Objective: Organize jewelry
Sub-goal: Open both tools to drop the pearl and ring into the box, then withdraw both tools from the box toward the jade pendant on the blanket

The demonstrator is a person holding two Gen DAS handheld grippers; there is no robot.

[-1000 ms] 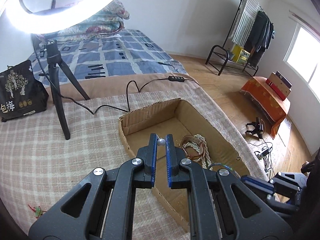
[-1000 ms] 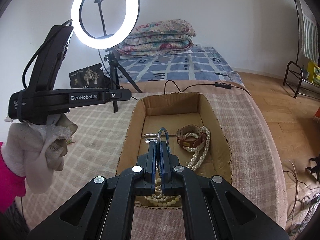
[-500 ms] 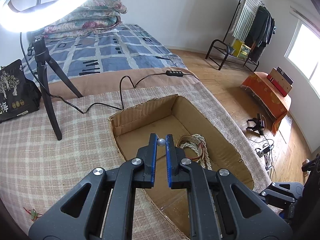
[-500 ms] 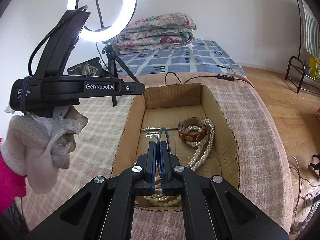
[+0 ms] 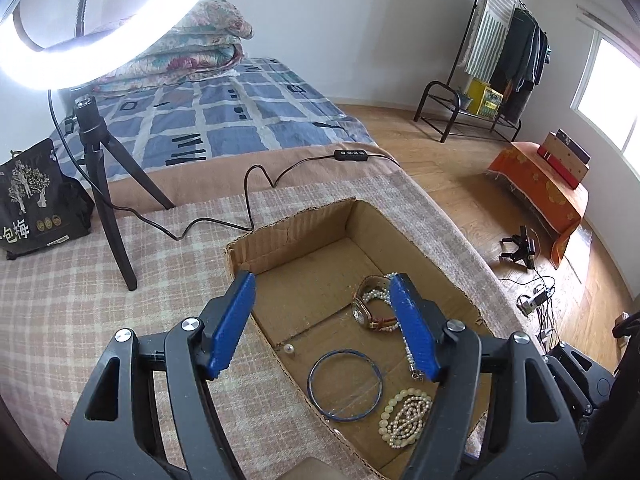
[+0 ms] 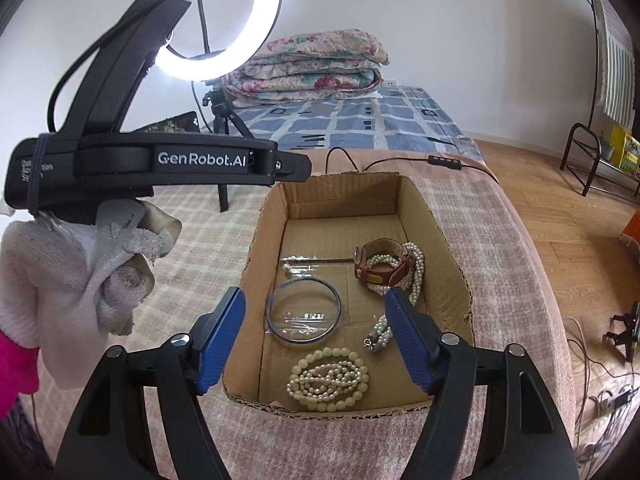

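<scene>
An open cardboard box (image 5: 288, 232) (image 6: 344, 188) sits on the plaid bed cover. Inside lie a blue bangle (image 5: 345, 385) (image 6: 304, 312), a small pearl bead (image 5: 289, 349) (image 6: 287, 267), a brown-strap watch (image 5: 370, 312) (image 6: 380, 268), a long pearl necklace (image 6: 414, 276) and a coiled cream bead string (image 5: 406, 412) (image 6: 328, 376). My left gripper (image 5: 324, 324) is open and empty above the box's left wall. My right gripper (image 6: 316, 340) is open and empty above the box's near end. The left gripper's body (image 6: 160, 160) shows in the right wrist view.
A lit ring light on a tripod (image 5: 100, 168) (image 6: 216, 20) stands on the bed, its cable (image 5: 256, 184) trailing by the box. A black snack bag (image 5: 36, 200) lies at left. Folded quilts (image 6: 312, 64) lie behind. Wooden floor and a clothes rack (image 5: 500, 60) are at right.
Both grippers have opened. The left one let go of the pearl bead and the right one let go of the blue bangle; both now lie in the box.
</scene>
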